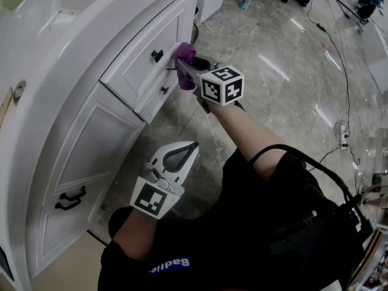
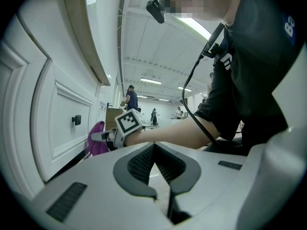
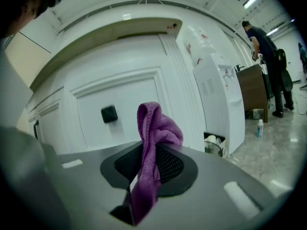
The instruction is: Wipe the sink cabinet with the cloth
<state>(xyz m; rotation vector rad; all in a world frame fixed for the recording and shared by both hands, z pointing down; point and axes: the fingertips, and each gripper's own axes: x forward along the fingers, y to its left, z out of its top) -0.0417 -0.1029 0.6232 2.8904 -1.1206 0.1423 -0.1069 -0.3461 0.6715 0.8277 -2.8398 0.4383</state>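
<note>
Jaws of the right gripper (image 3: 144,147) are pinched tight on one purple cloth (image 3: 156,126), a soft terry fold that stands up between them while its tail hangs down through the slot. Those of the left gripper (image 2: 154,146) are pressed together with nothing between them, and that gripper is held lower and nearer the person's body. Glossy, marble-patterned floor (image 1: 285,71) fills the right of the head view, and the white sink cabinet (image 1: 79,156) curves down the left with smooth painted panels and raised mouldings. The cabinet shows two drawer fronts (image 1: 142,62), one above the other, each with a single small square black knob (image 1: 157,56). Below them is one panelled door (image 1: 85,162) with one black bar handle (image 1: 70,199). The cloth sits at the right-hand end of the upper drawer front, though whether it presses on the paint cannot be told. Each gripper carries one marker cube (image 1: 222,85), two in all, white with black squares. Thin dark cables (image 1: 342,102) trail across the floor. In the right gripper view one small dark bin (image 3: 213,145) stands just beside the cabinet's end with pale things in it that cannot be made out. One small bottle (image 1: 245,2) stands on the floor farther off.
</note>
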